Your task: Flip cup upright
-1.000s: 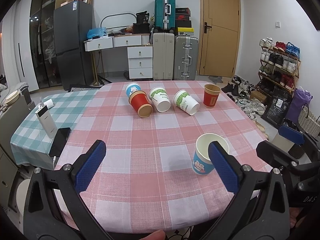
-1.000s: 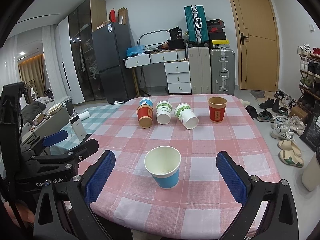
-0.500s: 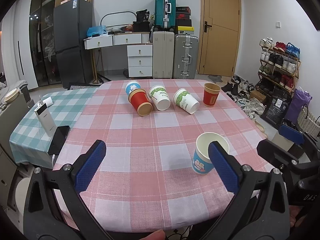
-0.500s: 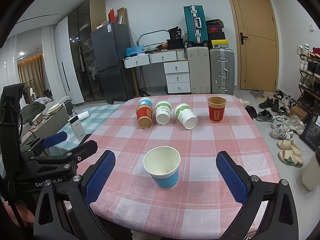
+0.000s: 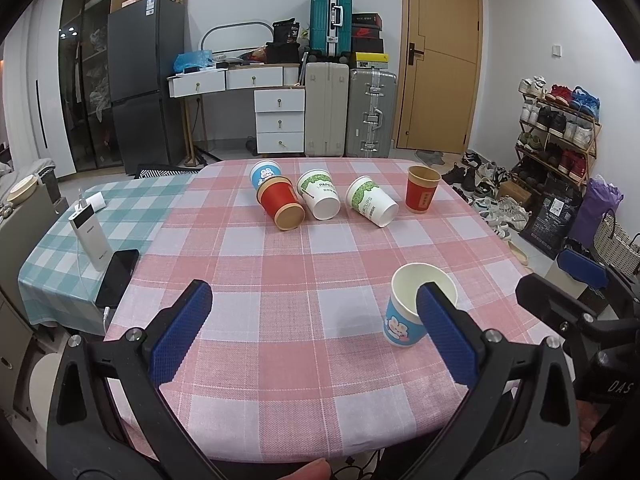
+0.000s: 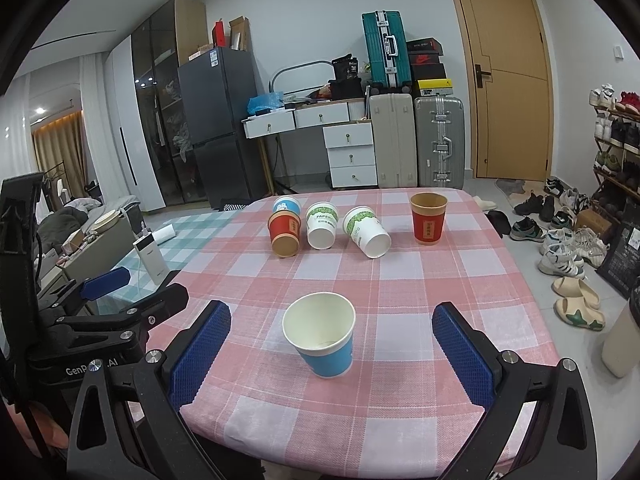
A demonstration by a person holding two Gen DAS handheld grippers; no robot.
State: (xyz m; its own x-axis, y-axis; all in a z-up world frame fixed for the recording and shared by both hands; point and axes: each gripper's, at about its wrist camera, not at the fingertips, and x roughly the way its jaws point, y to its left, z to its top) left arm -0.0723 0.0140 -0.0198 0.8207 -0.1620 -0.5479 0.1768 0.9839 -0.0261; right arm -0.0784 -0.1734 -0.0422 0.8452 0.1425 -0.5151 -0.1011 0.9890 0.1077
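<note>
A blue paper cup (image 6: 322, 334) stands upright near the table's front edge, between and just beyond my open right gripper's (image 6: 332, 354) fingers; it also shows in the left wrist view (image 5: 404, 320). A red cup (image 6: 428, 218) stands upright at the far right. On their sides at the far end lie a red cup (image 6: 285, 236), a blue cup (image 6: 286, 205) behind it, and two white-green cups (image 6: 321, 226) (image 6: 366, 232). My left gripper (image 5: 316, 334) is open and empty over the table's front left.
The table has a pink checked cloth (image 6: 400, 280). A power bank (image 5: 90, 236) and a phone (image 5: 118, 276) lie on a lower green-checked table at the left. Shoes and a rack (image 6: 612, 148) stand at the right, suitcases (image 6: 416, 140) behind.
Both grippers have stayed open and nearly still. The view has shifted only slightly. No cup has moved.
</note>
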